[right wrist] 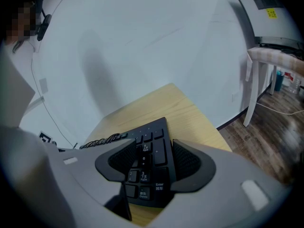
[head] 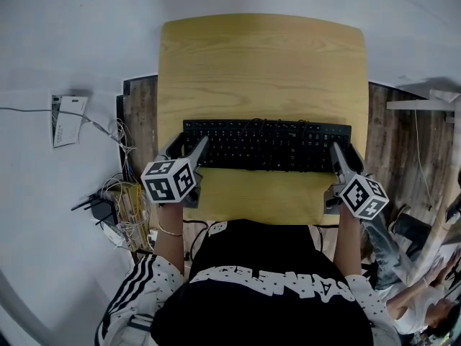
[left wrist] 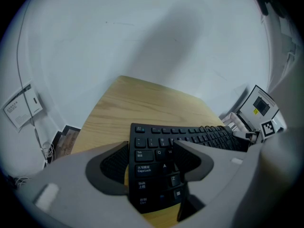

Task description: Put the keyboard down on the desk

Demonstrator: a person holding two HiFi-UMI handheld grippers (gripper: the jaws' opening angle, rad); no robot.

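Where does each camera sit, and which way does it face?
Head view: on person's head, facing down at black keyboard on light wooden desk; torso, forearms, left tool, right tool show.
Left gripper view: on left tool, along jaws gripping keyboard's left end.
Right gripper view: on right tool, along jaws gripping numpad end.
All share keyboard, desk.

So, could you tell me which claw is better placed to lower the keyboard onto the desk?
Neither alone: left claw and right claw each clamp one end of the keyboard over the desk, so lower both together.
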